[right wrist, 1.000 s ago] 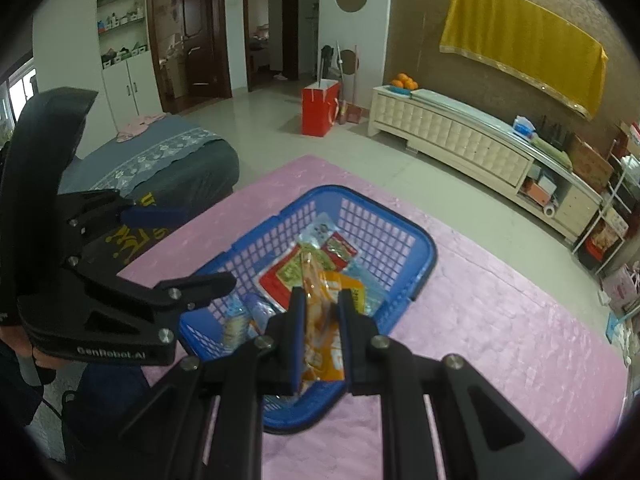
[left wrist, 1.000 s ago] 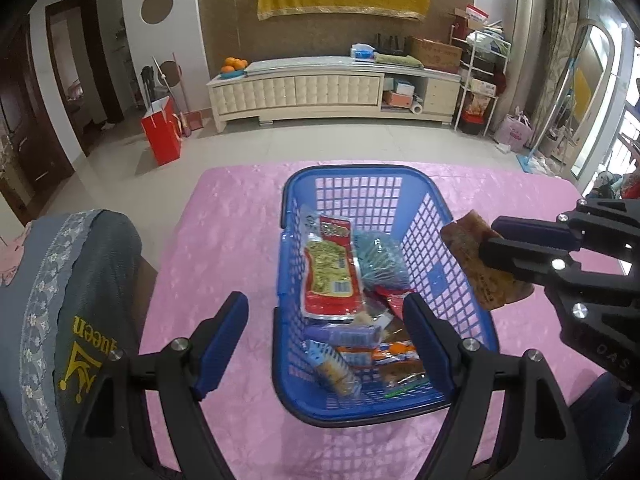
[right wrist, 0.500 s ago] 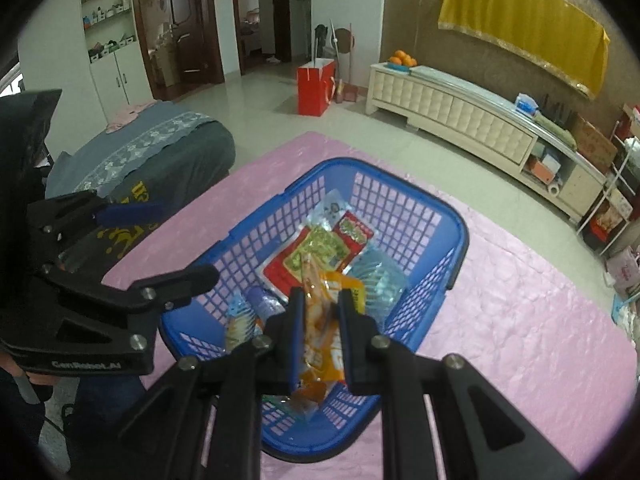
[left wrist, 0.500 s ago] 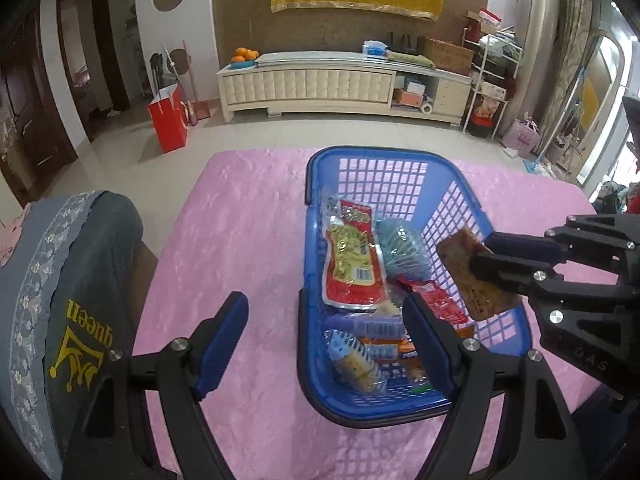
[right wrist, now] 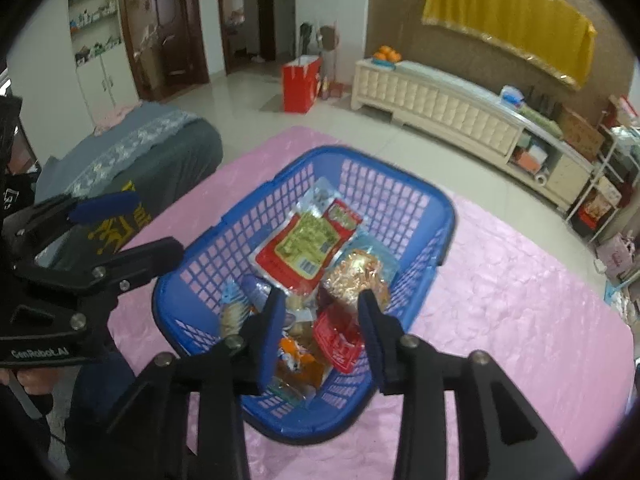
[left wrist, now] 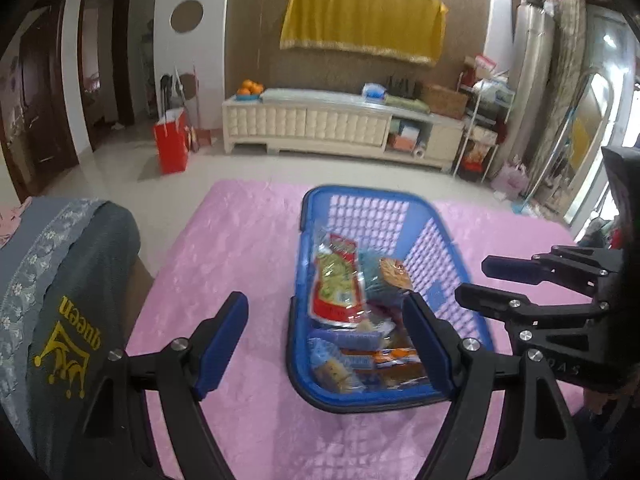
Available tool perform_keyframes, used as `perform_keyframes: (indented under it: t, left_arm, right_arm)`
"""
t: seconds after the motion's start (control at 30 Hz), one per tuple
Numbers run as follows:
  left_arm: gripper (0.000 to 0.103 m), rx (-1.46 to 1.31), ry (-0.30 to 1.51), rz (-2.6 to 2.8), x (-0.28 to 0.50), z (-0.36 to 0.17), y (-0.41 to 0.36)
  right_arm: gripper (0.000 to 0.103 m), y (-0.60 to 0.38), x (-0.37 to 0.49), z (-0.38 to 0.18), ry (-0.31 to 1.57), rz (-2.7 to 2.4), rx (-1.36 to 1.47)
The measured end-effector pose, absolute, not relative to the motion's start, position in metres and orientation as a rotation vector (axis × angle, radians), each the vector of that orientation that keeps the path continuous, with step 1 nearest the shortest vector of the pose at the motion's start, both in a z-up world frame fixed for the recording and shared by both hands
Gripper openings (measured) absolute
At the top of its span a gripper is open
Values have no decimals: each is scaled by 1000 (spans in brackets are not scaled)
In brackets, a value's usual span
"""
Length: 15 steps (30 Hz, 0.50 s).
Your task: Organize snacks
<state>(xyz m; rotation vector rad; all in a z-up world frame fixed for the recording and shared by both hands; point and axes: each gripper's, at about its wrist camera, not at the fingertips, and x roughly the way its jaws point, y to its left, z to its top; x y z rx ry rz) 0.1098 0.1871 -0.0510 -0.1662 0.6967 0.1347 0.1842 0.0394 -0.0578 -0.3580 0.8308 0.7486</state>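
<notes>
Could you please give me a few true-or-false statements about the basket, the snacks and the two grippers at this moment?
1. The blue plastic lattice basket sits on a pink cloth. True.
2. The basket is empty. False: it holds several snack packets, among them a red-and-green packet.
3. The right gripper grips a packet. False: its jaws are opening and pinch nothing.
4. The left gripper is open and holds nothing. True.
5. The basket holds oranges. False: only packets.
</notes>
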Motion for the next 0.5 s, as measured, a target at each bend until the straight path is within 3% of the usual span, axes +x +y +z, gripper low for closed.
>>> perform_keyframes:
  t: [0.17,0.27,0.37,0.47,0.5]
  left_arm:
    - [78,-131,606,145,81,-28,164]
    - [87,-103,551,144,61,-13,148]
    - [89,-93,499,139,42,2,133]
    - [103,-86,466,113,24,16,118]
    - [103,-81,450,109,16,21,113]
  right_arm:
    - [56,12,159,-28,740,693,-322]
    - [64,-8,137,-10,674,638,-321]
    - [74,-27,114,6,621,589,-303]
    - [80,-46,92,21,585,562,-260]
    - [85,-53,86,25,573,549,-246]
